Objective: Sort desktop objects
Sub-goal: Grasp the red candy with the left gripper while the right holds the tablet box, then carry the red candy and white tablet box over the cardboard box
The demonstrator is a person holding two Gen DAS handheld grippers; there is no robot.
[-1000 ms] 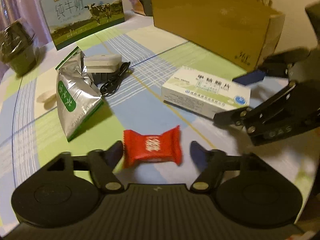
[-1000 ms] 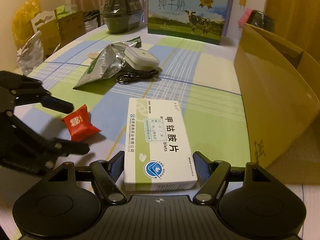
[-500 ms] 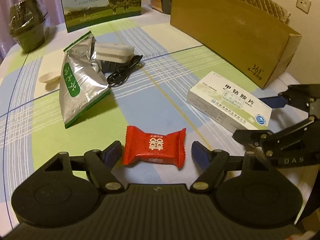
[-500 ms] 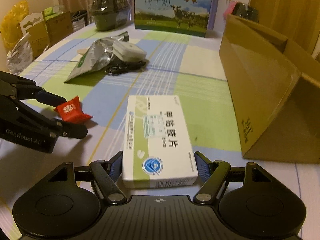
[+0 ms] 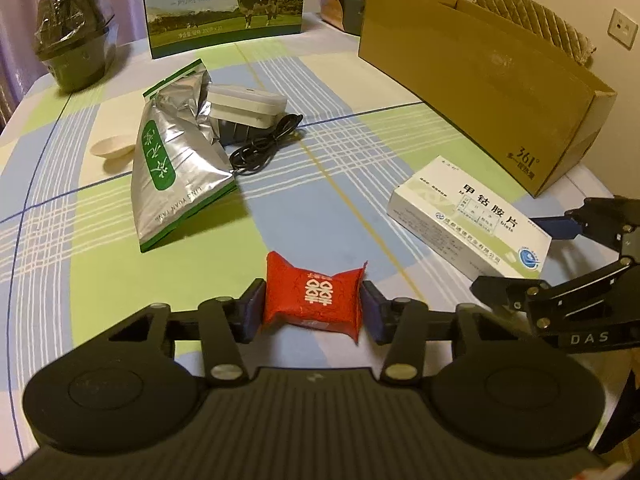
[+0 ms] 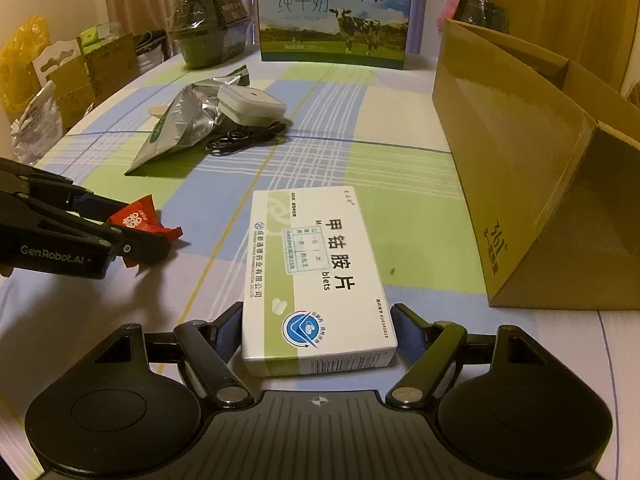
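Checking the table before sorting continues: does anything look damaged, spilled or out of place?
The silver foil pouch lies crumpled with its top torn open against the white device. No spill shows.

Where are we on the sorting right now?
Nothing looks sorted yet. In hand: the left gripper has its fingers on the red candy, and the right gripper brackets the pill box, a slight gap showing at one finger. Left on the table: the foil pouch, white charger and cable.
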